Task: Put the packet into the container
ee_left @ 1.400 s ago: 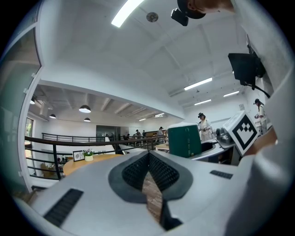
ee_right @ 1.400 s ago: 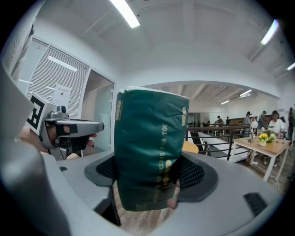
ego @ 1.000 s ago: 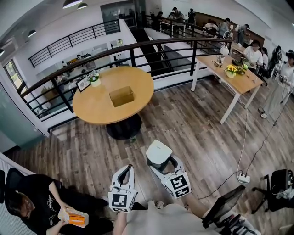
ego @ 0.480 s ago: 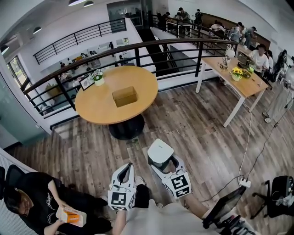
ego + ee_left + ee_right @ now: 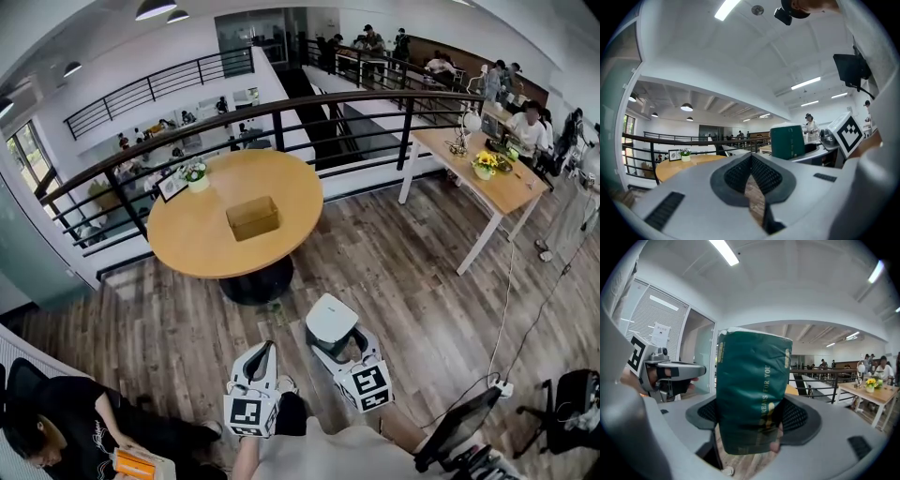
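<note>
The packet is dark green with pale print, and it stands upright between my right gripper's jaws, which are shut on it. From the head view its pale top shows at my right gripper, low over the wooden floor. The container is an open cardboard box on a round wooden table, well ahead of both grippers. My left gripper hangs left of the right one, its jaws shut with nothing in them. In the left gripper view the packet shows at the right.
A small flower pot and a picture frame stand at the table's far left edge. A black railing runs behind it. A long desk stands at the right. A seated person is at the lower left. A cable and power strip lie on the floor.
The view has shifted and the table looks slightly nearer. Both grippers sit a little lower in the picture. The seated person has slid toward the lower left corner. The right gripper's hold is unchanged.
</note>
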A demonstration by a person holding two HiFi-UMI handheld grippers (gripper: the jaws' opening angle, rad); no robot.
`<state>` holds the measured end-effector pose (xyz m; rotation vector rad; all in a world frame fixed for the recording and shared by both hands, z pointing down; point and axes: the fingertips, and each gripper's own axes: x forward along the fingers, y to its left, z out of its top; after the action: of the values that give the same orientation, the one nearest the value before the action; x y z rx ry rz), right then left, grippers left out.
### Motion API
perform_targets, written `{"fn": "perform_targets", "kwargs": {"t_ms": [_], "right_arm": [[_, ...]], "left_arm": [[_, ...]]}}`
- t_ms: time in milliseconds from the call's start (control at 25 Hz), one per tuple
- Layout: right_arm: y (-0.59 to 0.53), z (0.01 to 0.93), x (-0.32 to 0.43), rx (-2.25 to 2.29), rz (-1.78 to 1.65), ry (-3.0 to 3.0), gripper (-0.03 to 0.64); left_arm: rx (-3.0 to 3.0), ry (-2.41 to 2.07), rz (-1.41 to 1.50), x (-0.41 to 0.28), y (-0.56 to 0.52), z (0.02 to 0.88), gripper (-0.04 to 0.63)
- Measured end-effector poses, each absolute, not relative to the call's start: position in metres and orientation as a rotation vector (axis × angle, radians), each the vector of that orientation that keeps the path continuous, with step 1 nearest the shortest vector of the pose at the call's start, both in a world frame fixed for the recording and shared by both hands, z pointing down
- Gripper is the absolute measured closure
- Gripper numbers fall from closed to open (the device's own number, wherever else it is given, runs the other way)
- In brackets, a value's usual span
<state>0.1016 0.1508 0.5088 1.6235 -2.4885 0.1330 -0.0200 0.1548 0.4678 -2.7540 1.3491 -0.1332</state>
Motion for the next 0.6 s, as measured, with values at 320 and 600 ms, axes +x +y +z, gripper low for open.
{"fn": "perform_targets", "kwargs": {"t_ms": [320, 600], "right_arm": [[0.085, 0.502, 0.092, 1.622, 0.124, -2.499, 0.245], [0.015, 0.488, 0.07, 1.587, 0.105, -2.511, 0.245]], "left_arm": [[-2.771, 1.344, -0.131, -0.028, 0.09, 0.469, 0.59], [-2.766, 1.376, -0.121, -0.048, 0.022, 0.456, 0.591]]}}
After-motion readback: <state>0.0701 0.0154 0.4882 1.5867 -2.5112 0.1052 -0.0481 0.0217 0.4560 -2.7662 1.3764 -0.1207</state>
